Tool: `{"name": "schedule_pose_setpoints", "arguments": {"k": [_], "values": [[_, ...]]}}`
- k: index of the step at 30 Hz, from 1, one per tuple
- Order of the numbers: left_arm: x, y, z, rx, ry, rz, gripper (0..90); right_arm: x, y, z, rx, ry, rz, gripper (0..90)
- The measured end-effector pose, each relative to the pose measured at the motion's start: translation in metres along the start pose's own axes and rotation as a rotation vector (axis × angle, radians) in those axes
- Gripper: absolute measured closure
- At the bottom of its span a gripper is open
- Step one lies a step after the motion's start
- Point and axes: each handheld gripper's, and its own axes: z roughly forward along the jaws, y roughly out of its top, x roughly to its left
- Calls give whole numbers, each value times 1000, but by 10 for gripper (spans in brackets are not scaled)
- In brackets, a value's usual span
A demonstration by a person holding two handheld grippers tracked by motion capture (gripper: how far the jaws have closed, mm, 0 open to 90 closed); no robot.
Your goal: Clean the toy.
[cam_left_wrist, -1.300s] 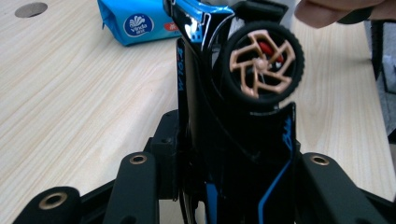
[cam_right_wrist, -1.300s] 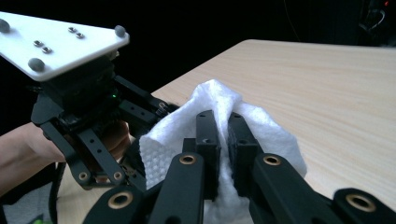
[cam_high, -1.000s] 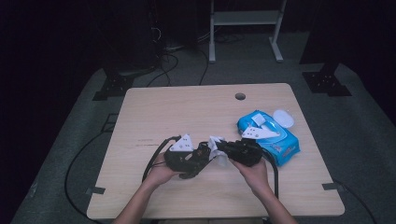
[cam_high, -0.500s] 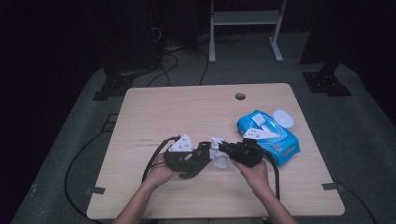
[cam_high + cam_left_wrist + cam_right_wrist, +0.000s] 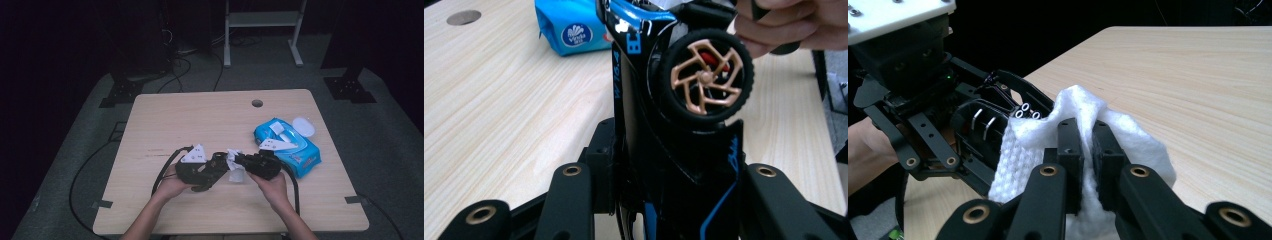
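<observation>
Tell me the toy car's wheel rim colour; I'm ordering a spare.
Copper-gold rim inside a black tyre, clearest in the left gripper view.

**A lit table in a dark room**

A rectangular light-wood table (image 5: 200, 120) with a round cable hole (image 5: 257, 103) stands on grey carpeted floor (image 5: 380, 165). Behind it rises a white metal frame stand (image 5: 261, 20), with tangled black cables (image 5: 182, 62) on the floor and black stand feet (image 5: 350, 87) at either side. The surroundings lie in deep darkness.
</observation>
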Motion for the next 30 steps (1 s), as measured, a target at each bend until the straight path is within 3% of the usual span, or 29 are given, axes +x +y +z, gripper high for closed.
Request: {"name": "schedule_pose_setpoints", "arguments": {"k": [6,12,15,21,27,30], "values": [[-1,1,1,-12,-10,-2,569,11,11,-5,-44,25,-39,846],[1,-1,0,4,3,-2,569,-1,-3,1,3,0,4,844],[1,-3,2,5,1,-7,569,3,0,0,7,-11,-21,845],[3,-5,4,11,10,-10,569,11,7,-4,-26,20,-50,845],[4,-6,3,13,12,-16,570,0,-5,1,27,-11,-17,845],[3,-5,4,22,18,-5,569,6,-1,-1,9,0,-28,845]]}}
